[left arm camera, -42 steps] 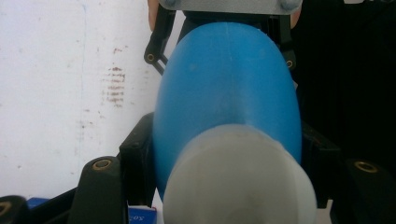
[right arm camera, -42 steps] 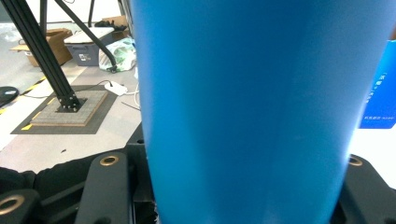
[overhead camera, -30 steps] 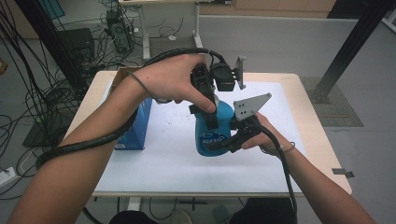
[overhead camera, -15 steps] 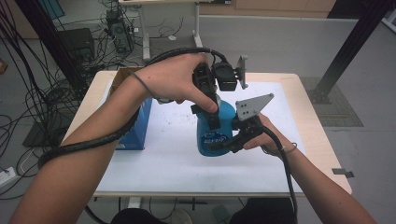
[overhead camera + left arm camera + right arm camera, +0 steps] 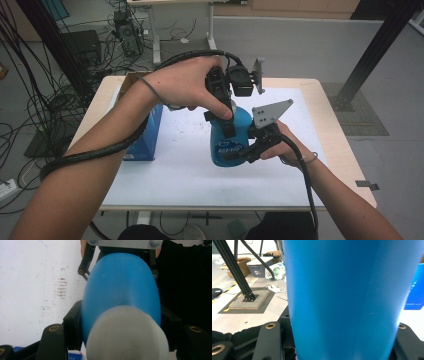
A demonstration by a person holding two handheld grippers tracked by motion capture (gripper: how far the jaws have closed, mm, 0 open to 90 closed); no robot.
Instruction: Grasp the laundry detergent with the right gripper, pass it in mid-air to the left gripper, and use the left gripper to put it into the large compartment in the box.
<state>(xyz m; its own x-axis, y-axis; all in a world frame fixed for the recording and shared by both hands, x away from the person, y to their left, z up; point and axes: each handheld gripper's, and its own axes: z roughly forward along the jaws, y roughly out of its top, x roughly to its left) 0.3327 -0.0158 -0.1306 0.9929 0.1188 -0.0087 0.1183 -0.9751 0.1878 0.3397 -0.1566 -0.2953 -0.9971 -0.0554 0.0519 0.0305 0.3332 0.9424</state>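
Nearest the person, the right gripper (image 5: pixel 246 150) clamps the body of the blue bottle (image 5: pixel 229 142), which stands on the white surface (image 5: pixel 180 170) near its middle. Just above, the left gripper (image 5: pixel 226 117) pinches the white cap (image 5: pixel 127 336). If that cap gets twisted, the smooth body may spin in the jaws or tip and spill. Farther left, the blue box (image 5: pixel 147 140) stands close enough to get knocked.
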